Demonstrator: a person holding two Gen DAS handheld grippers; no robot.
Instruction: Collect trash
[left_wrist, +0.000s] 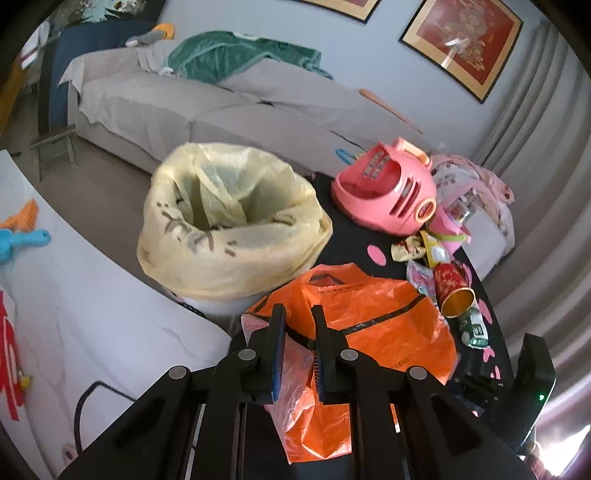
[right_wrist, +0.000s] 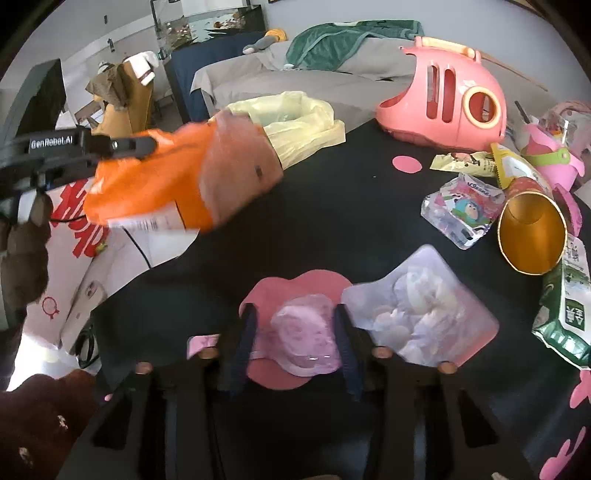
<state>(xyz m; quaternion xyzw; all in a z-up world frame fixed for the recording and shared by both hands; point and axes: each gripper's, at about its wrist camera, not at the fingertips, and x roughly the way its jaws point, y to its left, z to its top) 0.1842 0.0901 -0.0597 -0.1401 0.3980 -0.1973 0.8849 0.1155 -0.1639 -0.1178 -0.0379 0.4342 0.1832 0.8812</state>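
Orange plastic film makes up the bag (left_wrist: 369, 321) held by the left gripper (left_wrist: 299, 354). The jaws stand narrow and pinch a gathered fold of the film near the bag's edge; the rest hangs loose beyond the fingers, lifted off the black table (right_wrist: 332, 206). In the right wrist view the bag (right_wrist: 155, 184) hangs in the air just in front of the bin lined with a pale yellow bag (right_wrist: 295, 122).

Handling judgement: the bag is very light, limp and slippery. It holds no shape, so a grip on a single layer may slide out. A bunched fold, as taken here, is the sounder hold. Trailing film could snag on the bin rim.

The right gripper (right_wrist: 295, 339) points down at a small clear wrapper (right_wrist: 306, 339) lying on a pink paper shape on the table. The jaws stand partly closed on either side of the wrapper; whether the pads already press on it cannot be told. This wrapper is likewise thin and crinkly, best pinched across its middle.

More litter lies to the right: a gold-lined paper cup (right_wrist: 532, 236) on its side and a green carton (right_wrist: 565, 306).
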